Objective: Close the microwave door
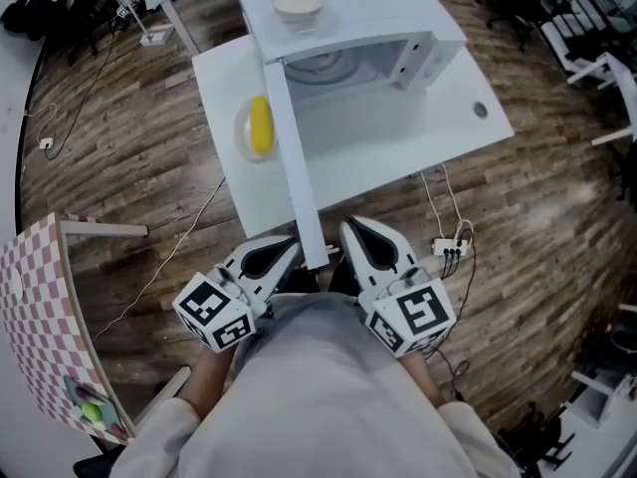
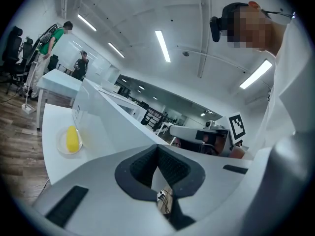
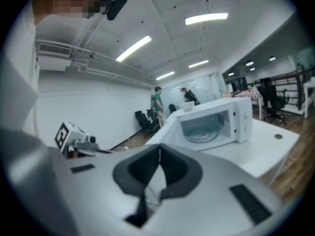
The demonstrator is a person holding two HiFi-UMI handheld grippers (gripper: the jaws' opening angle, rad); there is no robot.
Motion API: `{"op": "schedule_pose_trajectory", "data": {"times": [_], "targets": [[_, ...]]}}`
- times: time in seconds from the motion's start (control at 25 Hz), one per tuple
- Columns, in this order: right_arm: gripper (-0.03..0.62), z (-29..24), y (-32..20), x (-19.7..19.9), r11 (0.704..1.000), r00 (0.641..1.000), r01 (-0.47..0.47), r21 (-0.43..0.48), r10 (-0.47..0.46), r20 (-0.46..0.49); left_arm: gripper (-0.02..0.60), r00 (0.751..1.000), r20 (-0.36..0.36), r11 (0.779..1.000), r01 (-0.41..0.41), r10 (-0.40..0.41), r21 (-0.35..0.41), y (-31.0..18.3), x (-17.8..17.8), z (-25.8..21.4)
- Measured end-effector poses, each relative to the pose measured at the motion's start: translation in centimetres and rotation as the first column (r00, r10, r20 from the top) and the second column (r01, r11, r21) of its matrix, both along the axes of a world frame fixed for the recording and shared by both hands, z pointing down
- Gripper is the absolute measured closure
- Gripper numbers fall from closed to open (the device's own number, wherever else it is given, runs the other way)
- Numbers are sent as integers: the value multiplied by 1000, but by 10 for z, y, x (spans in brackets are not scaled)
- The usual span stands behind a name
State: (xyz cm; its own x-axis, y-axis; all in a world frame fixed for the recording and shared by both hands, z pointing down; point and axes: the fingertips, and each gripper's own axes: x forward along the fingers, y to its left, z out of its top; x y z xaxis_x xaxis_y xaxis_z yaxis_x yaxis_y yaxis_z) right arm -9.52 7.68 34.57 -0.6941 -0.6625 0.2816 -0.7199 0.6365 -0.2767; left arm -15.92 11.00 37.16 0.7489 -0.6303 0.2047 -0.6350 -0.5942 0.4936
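A white microwave (image 1: 348, 43) stands on a white table (image 1: 448, 127), and its door (image 1: 297, 157) swings wide open toward me, seen edge-on. The cavity with its glass turntable (image 3: 202, 132) shows in the right gripper view. Both grippers are held low near my body, short of the table's front edge. My left gripper (image 1: 289, 247) sits just left of the door's outer end, with its jaws shut and nothing between them. On the other side of that end is my right gripper (image 1: 351, 229), shut and empty too. In the left gripper view the door (image 2: 113, 117) fills the middle.
A plate with a yellow item (image 1: 257, 127) lies on the table left of the door. A bowl (image 1: 299, 3) rests on top of the microwave. A power strip with cables (image 1: 448, 247) lies on the wood floor. A checkered board (image 1: 40, 307) stands at the left. Two people (image 3: 157, 104) stand far off.
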Motion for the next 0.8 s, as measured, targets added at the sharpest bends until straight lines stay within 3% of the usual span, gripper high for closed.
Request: {"op": "schedule_pose_trajectory", "data": {"times": [0.8], "targets": [[571, 9, 4, 7, 998, 998, -66, -16, 65, -19, 565, 996, -49, 996, -80, 78, -32, -5, 8, 2]]}}
